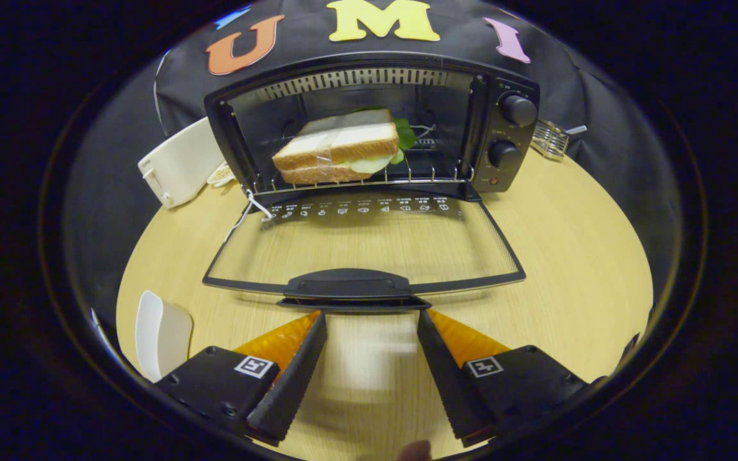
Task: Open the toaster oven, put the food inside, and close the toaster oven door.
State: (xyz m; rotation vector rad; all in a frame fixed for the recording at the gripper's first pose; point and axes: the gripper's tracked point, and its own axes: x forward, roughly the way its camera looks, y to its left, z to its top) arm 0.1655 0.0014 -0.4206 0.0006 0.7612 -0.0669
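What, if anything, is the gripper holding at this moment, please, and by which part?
Nothing: the gripper is open and empty, its fingertips just short of the handle of the lowered toaster oven door.

the toaster oven (369,128) is black with a clear glass door (362,246) printed with a row of small white icons. the sandwich (337,148) shows white bread, tan crusts and green lettuce. the table (567,256) is pale wood grain; the plate (161,333) is white.
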